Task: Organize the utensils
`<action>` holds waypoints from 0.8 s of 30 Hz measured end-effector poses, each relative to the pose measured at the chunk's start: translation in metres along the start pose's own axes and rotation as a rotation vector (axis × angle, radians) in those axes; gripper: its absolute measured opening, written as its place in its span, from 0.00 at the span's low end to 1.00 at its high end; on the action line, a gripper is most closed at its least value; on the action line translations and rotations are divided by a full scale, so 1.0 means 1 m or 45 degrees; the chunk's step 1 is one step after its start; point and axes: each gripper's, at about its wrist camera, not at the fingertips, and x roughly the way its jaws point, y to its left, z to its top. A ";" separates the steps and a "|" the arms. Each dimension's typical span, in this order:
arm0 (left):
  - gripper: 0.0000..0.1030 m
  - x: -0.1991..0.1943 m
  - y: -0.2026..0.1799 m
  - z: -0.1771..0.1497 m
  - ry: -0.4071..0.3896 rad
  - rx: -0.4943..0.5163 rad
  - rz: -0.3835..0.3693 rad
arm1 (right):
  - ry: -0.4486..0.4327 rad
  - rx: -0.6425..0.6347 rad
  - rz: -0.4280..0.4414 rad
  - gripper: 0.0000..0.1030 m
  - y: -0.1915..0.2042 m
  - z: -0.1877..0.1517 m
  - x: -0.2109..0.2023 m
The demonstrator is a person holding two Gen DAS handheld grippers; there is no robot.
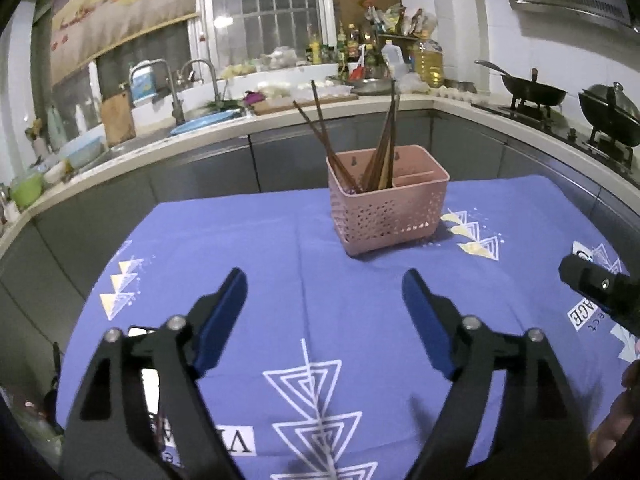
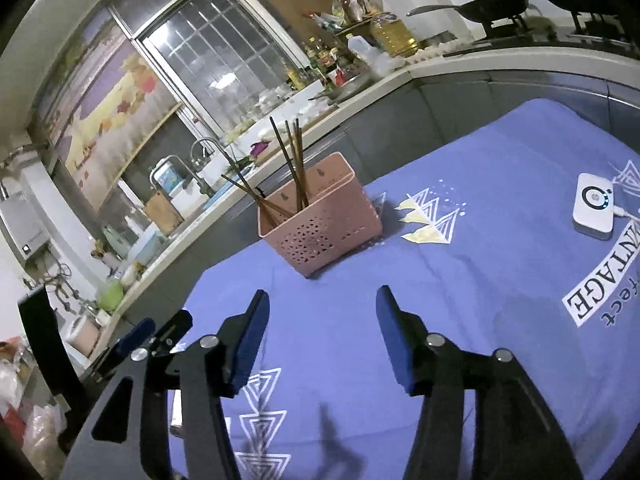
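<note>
A pink perforated utensil basket (image 1: 386,212) stands on the blue tablecloth (image 1: 280,248), toward the far side of the table. Several brown chopsticks (image 1: 380,148) stand in its left compartment, leaning apart. The right compartment looks empty. My left gripper (image 1: 324,284) is open and empty, held above the cloth short of the basket. In the right wrist view the basket (image 2: 324,220) with the chopsticks (image 2: 294,164) is ahead. My right gripper (image 2: 322,304) is open and empty, short of the basket. Part of the left gripper (image 2: 136,340) shows at its left.
A white device (image 2: 594,210) with a cable lies on the cloth (image 2: 480,280) at the right. A kitchen counter (image 1: 240,128) with sink, bottles and a stove with woks (image 1: 532,92) curves behind the table. The right gripper's body (image 1: 600,288) shows at the right edge.
</note>
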 end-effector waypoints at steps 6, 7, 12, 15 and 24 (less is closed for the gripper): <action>0.89 -0.010 0.001 0.002 -0.036 -0.007 0.049 | -0.070 -0.078 0.013 0.60 0.012 -0.003 -0.015; 0.90 -0.010 0.002 0.002 -0.037 -0.005 0.060 | -0.077 -0.095 0.009 0.60 0.015 -0.003 -0.016; 0.91 -0.010 0.003 0.002 -0.017 0.003 0.067 | -0.070 -0.172 0.006 0.63 0.030 -0.011 -0.013; 0.92 -0.010 0.005 0.001 -0.006 -0.007 0.070 | -0.048 -0.174 0.017 0.63 0.032 -0.011 -0.009; 0.94 -0.014 0.006 0.000 -0.055 -0.031 0.091 | -0.050 -0.162 0.016 0.63 0.032 -0.010 -0.008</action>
